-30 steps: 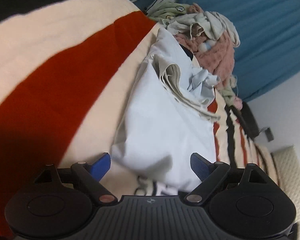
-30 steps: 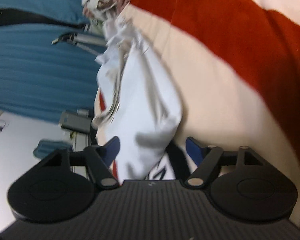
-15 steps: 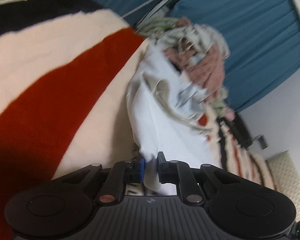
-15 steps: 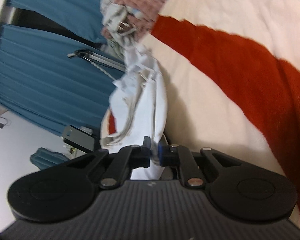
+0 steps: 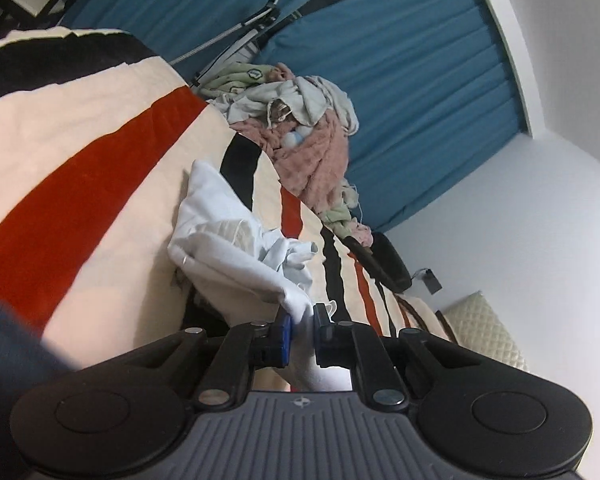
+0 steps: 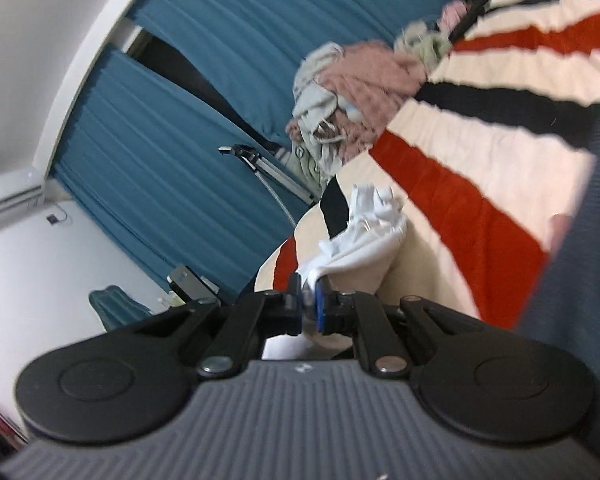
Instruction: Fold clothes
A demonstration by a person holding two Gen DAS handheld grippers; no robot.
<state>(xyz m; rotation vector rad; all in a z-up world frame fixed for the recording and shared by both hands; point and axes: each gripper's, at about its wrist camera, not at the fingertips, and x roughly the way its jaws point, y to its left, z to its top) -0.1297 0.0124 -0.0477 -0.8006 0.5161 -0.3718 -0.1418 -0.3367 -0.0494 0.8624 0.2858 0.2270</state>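
A pale blue-white garment (image 5: 228,248) hangs bunched over the striped blanket (image 5: 80,168). My left gripper (image 5: 300,320) is shut on one edge of the garment, which stretches away from the fingers. In the right wrist view the same garment (image 6: 364,228) runs crumpled from my right gripper (image 6: 308,300), which is shut on another edge. Both grippers hold it lifted above the blanket.
A pile of unfolded clothes (image 5: 300,120), pink, green and grey, sits at the far end of the bed, also in the right wrist view (image 6: 360,92). Blue curtains (image 5: 400,80) hang behind. A metal stand (image 6: 268,168) leans by the curtain. White wall lies to the side.
Both grippers went from open around the garment to shut on its edges, then lifted and pulled it back. The garment now hangs stretched and more of the blanket's stripes show.
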